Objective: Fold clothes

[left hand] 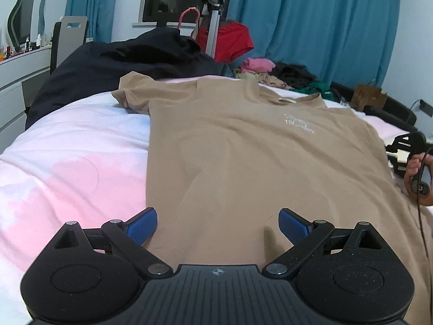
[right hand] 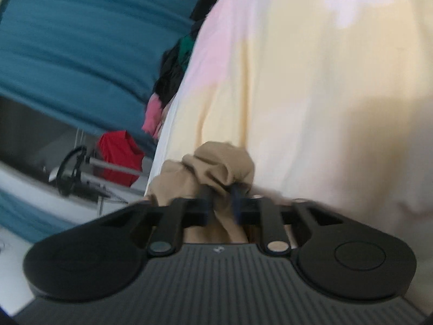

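Note:
A tan T-shirt [left hand: 243,146] lies flat, front up, on the bed [left hand: 67,162], collar at the far end and one sleeve out at the far left. My left gripper [left hand: 217,226] is open, its blue pads [left hand: 143,227] just above the shirt's near hem, empty. My right gripper [right hand: 220,200] is shut on a bunched fold of the tan T-shirt [right hand: 213,170], at the shirt's right side; the right-hand tool also shows in the left wrist view [left hand: 416,173]. The right wrist view is tilted and blurred.
A dark garment [left hand: 130,62] is heaped at the bed's far left. A pile of mixed clothes [left hand: 281,73] lies at the far right, a red garment [left hand: 230,43] hangs on a stand. Blue curtains [left hand: 324,21] behind; white drawers [left hand: 16,81] at left.

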The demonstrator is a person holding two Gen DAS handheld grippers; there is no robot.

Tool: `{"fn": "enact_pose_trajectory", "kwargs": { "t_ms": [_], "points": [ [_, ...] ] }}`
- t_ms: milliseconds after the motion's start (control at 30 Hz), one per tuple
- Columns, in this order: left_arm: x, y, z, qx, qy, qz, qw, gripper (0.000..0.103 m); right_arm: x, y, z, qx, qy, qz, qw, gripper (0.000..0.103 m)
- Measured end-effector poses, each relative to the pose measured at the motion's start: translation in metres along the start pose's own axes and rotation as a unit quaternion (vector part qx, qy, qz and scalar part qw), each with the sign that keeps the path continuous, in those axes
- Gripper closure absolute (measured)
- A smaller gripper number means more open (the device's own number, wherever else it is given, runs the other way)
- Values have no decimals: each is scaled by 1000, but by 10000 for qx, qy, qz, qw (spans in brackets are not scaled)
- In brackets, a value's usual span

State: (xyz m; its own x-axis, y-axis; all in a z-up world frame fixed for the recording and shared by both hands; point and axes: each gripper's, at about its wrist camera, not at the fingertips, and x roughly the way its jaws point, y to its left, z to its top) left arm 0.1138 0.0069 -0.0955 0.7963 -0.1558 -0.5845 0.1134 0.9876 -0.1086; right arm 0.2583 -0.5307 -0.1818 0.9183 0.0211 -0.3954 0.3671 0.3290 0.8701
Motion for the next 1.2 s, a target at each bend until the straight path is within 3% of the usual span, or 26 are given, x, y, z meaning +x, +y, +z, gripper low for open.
{"fn": "enact_pose_trajectory", "kwargs": {
  "t_ms": [67, 167, 300, 433, 500, 567, 600, 633, 667, 700, 733, 800, 900, 1100, 1200],
  "points": [
    [6, -1, -1, 25, 34, 30, 10000, 5, -1, 4, 0, -129, -121, 151, 9997, 96],
    [7, -2, -1, 24, 34, 0, 10000, 5, -21, 13, 5, -284, -644, 380, 9968, 97],
    [5, -3, -1, 32, 14, -35, 10000, 5, -56, 28, 16, -790, -1197, 281, 9893, 97],
    [0, -4, -1, 14, -50, -47, 10000, 5, -80, 16, 24, -744, -1478, 212, 9860, 97],
    [-3, -5, -1, -2, -85, -62, 9999, 5, -89, 2, 29, -444, -1478, 340, 9874, 94],
    [-6, -6, -1, -2, -120, -64, 9999, 5, -84, -12, 32, 23, -1088, 640, 9920, 93],
    [-7, -7, -1, 2, -131, -74, 9999, 5, -77, -17, 34, 260, -840, 799, 9929, 85],
    [-9, -7, -1, 7, -147, -88, 9999, 5, -75, -16, 33, 248, -754, 761, 9939, 60],
    [-10, -8, -1, 13, -156, -90, 9998, 5, -72, -14, 32, 237, -667, 724, 9949, 42],
    [-11, -8, -1, 19, -165, -92, 9998, 5, -69, -13, 31, 221, -583, 687, 9957, 10],
    [-11, -8, -2, 23, -163, -99, 9998, 5, -69, -10, 28, 104, -615, 670, 9958, 4],
    [-11, -9, -2, 30, -159, -114, 9998, 5, -63, -8, 26, -33, -461, 841, 9954, 4],
    [-9, -9, -1, 16, -135, -113, 9998, 5, -34, -7, 22, 249, -9, 1129, 9933, 4],
    [-2, -4, 2, -195, -32, -220, 9996, 5, 21, 2, 17, 197, 267, 1393, 9897, 4],
    [6, -3, 5, -347, 64, -309, 9989, 5, 38, 2, 16, 249, 206, 1342, 9904, 5]
  ]
}}
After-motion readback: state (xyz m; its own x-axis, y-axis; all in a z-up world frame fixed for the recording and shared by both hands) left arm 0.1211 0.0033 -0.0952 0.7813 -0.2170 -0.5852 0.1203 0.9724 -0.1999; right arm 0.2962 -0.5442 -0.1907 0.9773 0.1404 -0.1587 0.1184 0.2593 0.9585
